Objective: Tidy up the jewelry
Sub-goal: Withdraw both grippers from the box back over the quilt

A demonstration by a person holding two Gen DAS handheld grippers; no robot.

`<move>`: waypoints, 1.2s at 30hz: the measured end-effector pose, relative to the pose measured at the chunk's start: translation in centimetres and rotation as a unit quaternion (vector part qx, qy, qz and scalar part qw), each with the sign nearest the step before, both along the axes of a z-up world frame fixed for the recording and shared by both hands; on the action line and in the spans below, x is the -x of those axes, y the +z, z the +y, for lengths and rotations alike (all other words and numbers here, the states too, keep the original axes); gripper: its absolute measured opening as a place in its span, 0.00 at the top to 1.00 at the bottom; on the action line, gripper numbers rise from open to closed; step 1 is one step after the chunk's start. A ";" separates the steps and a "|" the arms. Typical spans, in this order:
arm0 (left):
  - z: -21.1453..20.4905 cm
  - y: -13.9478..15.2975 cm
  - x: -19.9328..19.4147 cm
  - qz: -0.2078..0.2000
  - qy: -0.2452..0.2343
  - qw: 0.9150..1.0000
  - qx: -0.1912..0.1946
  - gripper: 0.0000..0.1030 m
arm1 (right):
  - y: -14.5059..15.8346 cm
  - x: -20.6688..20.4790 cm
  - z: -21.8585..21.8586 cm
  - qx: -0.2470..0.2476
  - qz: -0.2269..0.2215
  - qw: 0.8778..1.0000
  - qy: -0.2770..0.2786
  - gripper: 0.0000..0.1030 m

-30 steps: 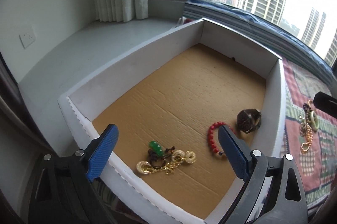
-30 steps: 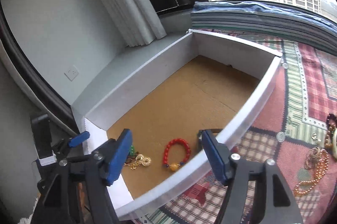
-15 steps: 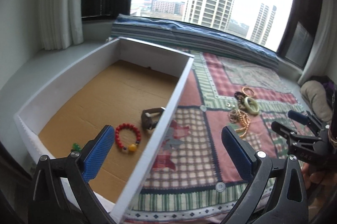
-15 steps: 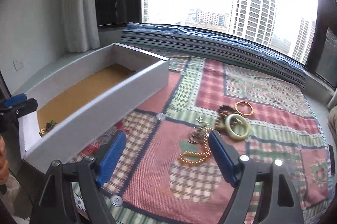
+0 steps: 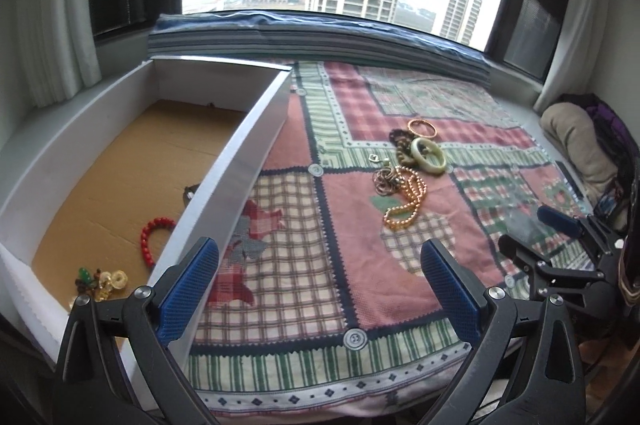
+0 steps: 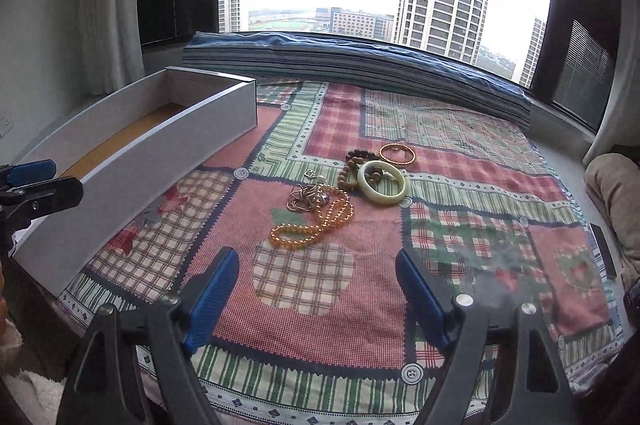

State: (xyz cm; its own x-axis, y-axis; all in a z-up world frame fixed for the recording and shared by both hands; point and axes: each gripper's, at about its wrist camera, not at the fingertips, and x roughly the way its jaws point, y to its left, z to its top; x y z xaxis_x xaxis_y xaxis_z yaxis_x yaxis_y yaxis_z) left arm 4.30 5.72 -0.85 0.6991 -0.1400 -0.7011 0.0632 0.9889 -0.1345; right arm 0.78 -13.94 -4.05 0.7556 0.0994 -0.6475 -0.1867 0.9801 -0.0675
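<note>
Both the left gripper and the right gripper are held wide apart, with nothing between their jaws. A gold bead necklace is seen lying on the blanket, right of the white box. A red bracelet is kept inside that box.

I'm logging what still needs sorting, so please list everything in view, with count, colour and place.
White shallow box with brown cardboard floor: one, left on the quilt.
Red bead bracelet: one, inside the box.
Green and gold trinket cluster: one tangle, box near corner.
Gold bead necklace: one, on the quilt.
Pale green jade bangle: one, beside the necklace.
Thin orange-gold bangle: one, behind the jade bangle.
Brown wooden bead bracelets: count unclear, left of the bangle.
Thin metal rings: tangle, rose-silver, left of the necklace.
Red and green plaid quilt: one, under everything.
Left gripper: blue pads, open.
Right gripper: blue pads, open.
</note>
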 end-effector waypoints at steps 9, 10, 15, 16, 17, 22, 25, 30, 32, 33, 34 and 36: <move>-1.2 -0.7 0.2 0.005 -0.018 1.000 0.013 0.02 | -1.7 1.1 -1.5 -0.002 0.011 1.000 -0.028 0.20; -1.1 -1.0 0.3 0.007 -0.017 1.000 0.013 0.02 | -1.9 1.1 -1.6 -0.004 0.015 0.999 -0.030 0.20; -0.8 -1.6 0.7 0.013 -0.010 1.000 0.018 0.02 | -1.4 1.6 -1.5 -0.005 0.009 1.000 -0.030 0.20; -0.8 -1.6 0.7 0.013 -0.010 1.000 0.020 0.02 | -1.3 1.8 -1.5 -0.005 0.006 1.000 -0.030 0.20; -0.9 -1.6 0.8 0.013 -0.010 1.000 0.021 0.02 | -1.1 2.0 -1.5 -0.006 0.003 0.999 -0.032 0.20; -1.6 -1.8 1.1 0.012 -0.012 1.000 0.021 0.02 | -0.8 2.9 -2.5 -0.016 0.000 0.999 -0.039 0.20; -2.2 -2.3 1.1 0.019 -0.017 0.999 0.019 0.02 | -1.4 3.1 -3.6 -0.022 0.012 0.998 -0.052 0.20; -2.5 -2.7 0.6 0.035 -0.017 0.999 0.025 0.02 | -1.9 3.6 -5.7 -0.032 0.010 0.997 -0.072 0.20; -2.5 -3.1 0.2 0.042 -0.009 0.999 0.023 0.02 | -2.2 3.5 -6.6 -0.036 0.007 0.996 -0.082 0.20; -2.5 -3.3 -0.1 0.048 -0.005 0.999 0.020 0.02 | -2.5 3.3 -7.0 -0.039 0.009 0.995 -0.087 0.20; -2.5 -3.6 -0.4 0.054 -0.003 0.998 0.018 0.02 | -2.8 3.0 -7.4 -0.044 0.014 0.995 -0.091 0.20; -2.8 -4.1 -1.2 0.063 -0.004 0.998 0.016 0.02 | -3.5 2.5 -8.2 -0.056 0.024 0.994 -0.095 0.20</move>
State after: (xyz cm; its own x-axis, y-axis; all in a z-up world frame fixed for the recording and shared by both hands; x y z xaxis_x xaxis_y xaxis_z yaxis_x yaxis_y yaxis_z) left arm 5.46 2.87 -4.91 0.6047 -0.1689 -0.7783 0.0520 0.9835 -0.1730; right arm -1.73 -22.14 -7.53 0.7356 0.0313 -0.6767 0.0026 0.9988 0.0490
